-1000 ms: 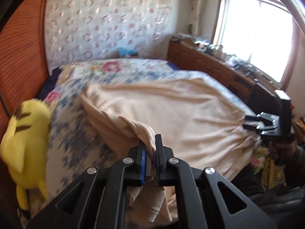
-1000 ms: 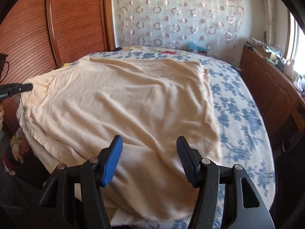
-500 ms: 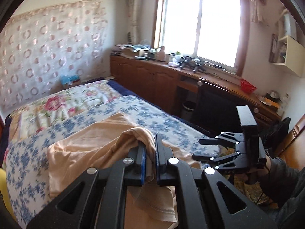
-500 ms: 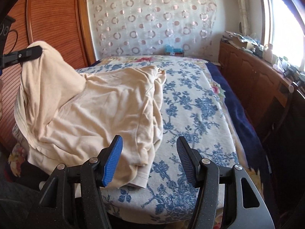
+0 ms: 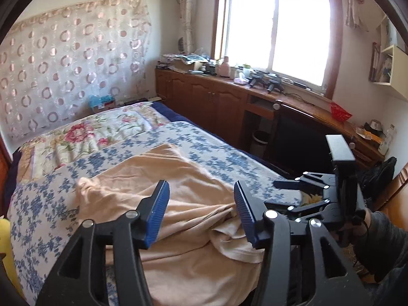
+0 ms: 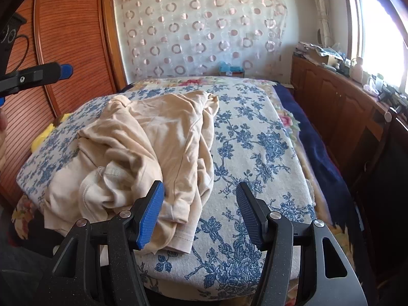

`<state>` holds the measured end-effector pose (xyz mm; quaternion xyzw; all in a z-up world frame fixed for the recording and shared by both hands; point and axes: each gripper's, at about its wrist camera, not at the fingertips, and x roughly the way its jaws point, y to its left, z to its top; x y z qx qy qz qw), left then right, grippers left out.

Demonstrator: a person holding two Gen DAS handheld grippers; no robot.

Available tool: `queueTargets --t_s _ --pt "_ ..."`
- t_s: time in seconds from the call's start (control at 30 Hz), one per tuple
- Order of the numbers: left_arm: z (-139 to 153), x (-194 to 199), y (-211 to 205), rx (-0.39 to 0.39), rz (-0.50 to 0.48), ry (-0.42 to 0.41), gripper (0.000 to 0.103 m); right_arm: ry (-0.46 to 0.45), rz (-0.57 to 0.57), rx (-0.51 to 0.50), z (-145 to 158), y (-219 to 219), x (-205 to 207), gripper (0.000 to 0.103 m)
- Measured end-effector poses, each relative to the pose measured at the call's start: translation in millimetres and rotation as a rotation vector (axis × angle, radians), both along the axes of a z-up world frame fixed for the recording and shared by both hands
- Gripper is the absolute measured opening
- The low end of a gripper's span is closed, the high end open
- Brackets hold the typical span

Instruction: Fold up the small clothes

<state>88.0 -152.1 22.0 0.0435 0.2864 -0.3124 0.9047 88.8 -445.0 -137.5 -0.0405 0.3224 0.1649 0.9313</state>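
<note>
Released since the earlier frames, the beige cotton garment (image 6: 142,153) is no longer pinched in the left gripper (image 5: 201,214), whose blue-padded jaws are now standing wide apart above the cloth. That garment is lying in a loose, rumpled heap on the blue-and-white floral bedspread (image 6: 250,148), on the near left part of the bed in the right wrist view, its hemmed edge reaching toward the near edge. The right gripper (image 6: 200,216) is hovering over the near edge of the bed with its jaws also spread open and gripping nothing; its left pad is sitting just in front of the garment's near fold. In the left wrist view the right gripper (image 5: 318,199) is showing at the near right, beside the bed. A yellow plush toy (image 6: 44,134) is peeking out at the left side of the bedspread. A circle-patterned sheer curtain (image 6: 204,30) is hanging on the far wall, and a brown wooden cabinet counter (image 5: 229,97) is running along the right under the window. No writing or label is legible anywhere
</note>
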Motion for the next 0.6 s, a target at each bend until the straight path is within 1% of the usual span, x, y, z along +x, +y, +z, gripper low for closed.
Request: queueTargets --t_s 0.3,0.43,0.6 --pt "-32 -7 70 0.008 0.183 0.034 0.052 -0.023 0.042 -0.033 11 22 9 0.06" --pt "-48 -7 91 0.017 0.243 0.053 0.052 -0.035 0.079 -0.05 16 42 17 0.06" --pt "-61 -9 112 0.026 0.299 0.068 0.052 -0.031 0.138 -0.069 17 67 32 0.06"
